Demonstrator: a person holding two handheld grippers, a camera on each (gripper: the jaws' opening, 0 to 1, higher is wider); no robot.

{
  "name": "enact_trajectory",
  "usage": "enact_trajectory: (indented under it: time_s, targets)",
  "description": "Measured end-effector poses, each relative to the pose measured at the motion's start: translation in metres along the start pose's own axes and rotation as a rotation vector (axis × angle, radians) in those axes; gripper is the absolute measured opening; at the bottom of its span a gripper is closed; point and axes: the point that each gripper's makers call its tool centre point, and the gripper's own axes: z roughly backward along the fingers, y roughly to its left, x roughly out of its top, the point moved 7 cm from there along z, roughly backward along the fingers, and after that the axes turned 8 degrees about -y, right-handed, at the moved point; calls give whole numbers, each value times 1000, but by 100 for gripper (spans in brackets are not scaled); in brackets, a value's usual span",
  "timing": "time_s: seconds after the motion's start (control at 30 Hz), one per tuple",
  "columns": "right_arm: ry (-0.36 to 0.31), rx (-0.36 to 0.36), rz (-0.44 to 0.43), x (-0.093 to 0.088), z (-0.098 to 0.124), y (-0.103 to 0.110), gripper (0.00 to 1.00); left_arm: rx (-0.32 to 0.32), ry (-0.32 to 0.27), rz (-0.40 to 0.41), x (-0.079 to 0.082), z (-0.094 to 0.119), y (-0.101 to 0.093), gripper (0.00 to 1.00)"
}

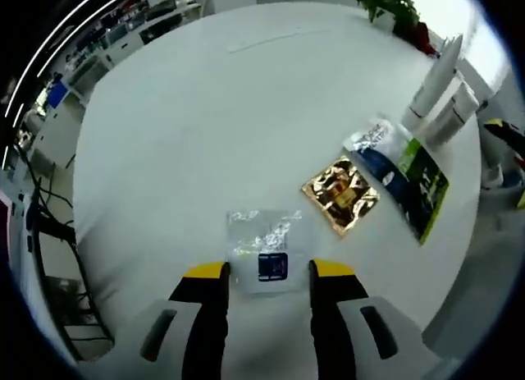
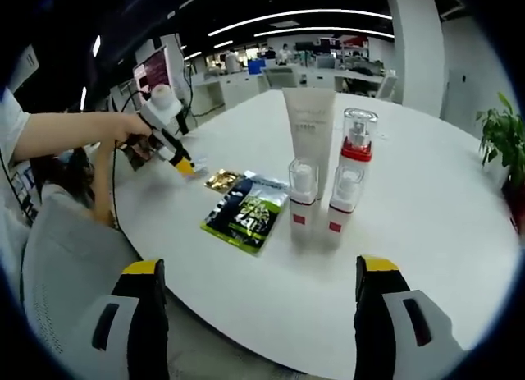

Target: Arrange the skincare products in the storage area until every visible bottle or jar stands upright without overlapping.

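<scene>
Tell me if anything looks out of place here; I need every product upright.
Nothing is toppled or spilled. The white tube and three red-banded clear bottles stand upright. Flat sachets lie beside them: green-black, gold foil, and a clear one between the left gripper's open jaws.

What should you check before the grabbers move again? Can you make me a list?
1. Left gripper open: ok, its jaws stand apart around a clear sachet.
2. Right gripper open and empty: ok.
3. Bottles upright: ok, the white tube, the tall red-collared bottle and two small bottles all stand.
4. Bottles not overlapping: cannot tell, they stand very close together.
5. Flat packets: not ok for standing up, the gold sachet and the green packet lie flat on the table.
6. Sachet actually gripped: cannot tell.
</scene>
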Motion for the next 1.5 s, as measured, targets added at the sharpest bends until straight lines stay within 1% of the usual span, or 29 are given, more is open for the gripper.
enact_trajectory:
  time_s: [0.07,0.2,0.33,0.43,0.53,0.57,0.67,0.73,0.8,0.9,0.93,0.97,1.0,1.03,1.07,1.13,1.23,1.4,1.47,1.5]
  targets:
    - [1,19,35,2,-1,5,94,-1,-4,-22,-1,-1,2,36]
    - [6,43,46,3,-2,9,93,-20,-31,-47,2,4,-4,36]
    - [-13,54,21,7,-4,8,90,-35,-54,-75,5,14,-15,36]
    - [-28,62,12,14,-7,8,87,-48,-76,-103,7,19,-20,36]
    - [-53,75,0,23,-12,7,85,-59,-84,-132,7,25,-27,36]
    - [-64,85,-16,26,-14,6,84,-65,-90,-146,8,29,-34,36]
    - [-82,97,-30,33,-18,6,82,-78,-104,-175,10,39,-46,36]
    - [-86,109,-31,37,-22,7,80,-93,-114,-190,8,39,-43,36]
    - [-96,124,-45,41,-26,8,78,-105,-127,-207,9,42,-49,36]
    - [-115,155,-81,47,-35,11,76,-131,-154,-228,11,49,-59,36]
    - [-118,169,-93,48,-38,13,74,-144,-169,-242,12,53,-66,36]
    - [-118,180,-102,49,-40,15,72,-153,-177,-252,12,54,-67,36]
    - [-125,191,-123,50,-43,16,71,-168,-193,-282,12,56,-70,36]
    - [-126,201,-138,50,-45,17,70,-174,-199,-290,12,56,-71,36]
    - [-127,227,-162,51,-47,20,69,-182,-205,-292,11,58,-73,36]
    - [-128,245,-177,52,-50,22,66,-194,-215,-298,11,62,-79,36]
    - [-112,297,-212,51,-57,27,62,-215,-237,-322,10,67,-87,36]
    - [-131,350,-294,55,-64,32,57,-248,-253,-359,9,74,-97,36]
    - [-162,409,-344,60,-67,36,50,-255,-264,-389,10,77,-100,36]
    - [-163,453,-380,63,-68,40,45,-256,-269,-397,10,77,-101,36]
